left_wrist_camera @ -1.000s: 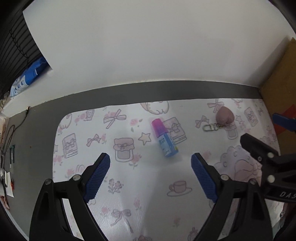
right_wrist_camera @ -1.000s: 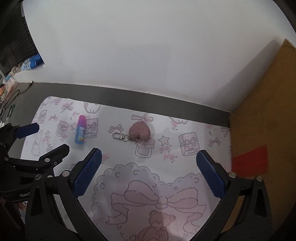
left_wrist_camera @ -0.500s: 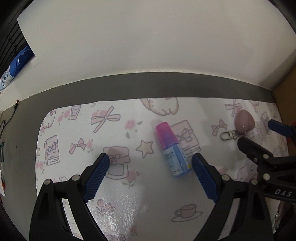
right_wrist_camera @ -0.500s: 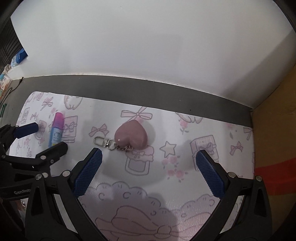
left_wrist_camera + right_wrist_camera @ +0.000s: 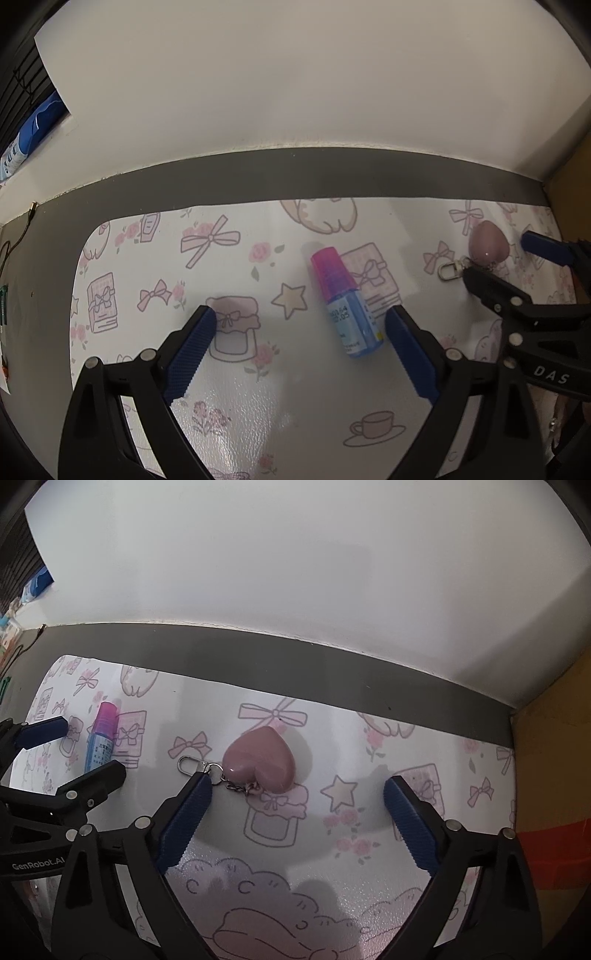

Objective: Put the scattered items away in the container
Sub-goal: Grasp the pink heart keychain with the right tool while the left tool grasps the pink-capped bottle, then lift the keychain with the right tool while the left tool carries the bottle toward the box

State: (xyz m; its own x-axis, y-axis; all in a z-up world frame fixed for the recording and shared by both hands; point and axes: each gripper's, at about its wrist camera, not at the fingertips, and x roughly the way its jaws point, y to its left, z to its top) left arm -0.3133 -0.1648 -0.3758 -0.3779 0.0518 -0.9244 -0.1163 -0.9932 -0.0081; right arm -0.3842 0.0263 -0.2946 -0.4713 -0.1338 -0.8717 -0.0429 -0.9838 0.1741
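A small blue bottle with a pink cap [image 5: 342, 300] lies on the patterned mat, just inside my left gripper's right finger. My left gripper [image 5: 300, 314] is open and low over the mat. A pink heart keychain [image 5: 261, 761] with a metal clasp [image 5: 190, 764] lies on the mat between the fingers of my open right gripper [image 5: 297, 787], near the left finger. The bottle also shows in the right wrist view [image 5: 100, 740], the heart in the left wrist view [image 5: 487, 245]. A cardboard box [image 5: 554, 775] stands at the right.
The white mat with pink drawings [image 5: 258, 406] lies on a grey table [image 5: 258, 173] against a white wall. Blue packaging [image 5: 37, 122] and cables lie at the far left. The right gripper [image 5: 524, 306] stands close to the right of the left one.
Both grippers have moved forward and down toward the mat. The bottle now sits by the left gripper's right finger and the heart between the right gripper's fingers. Both stay open.
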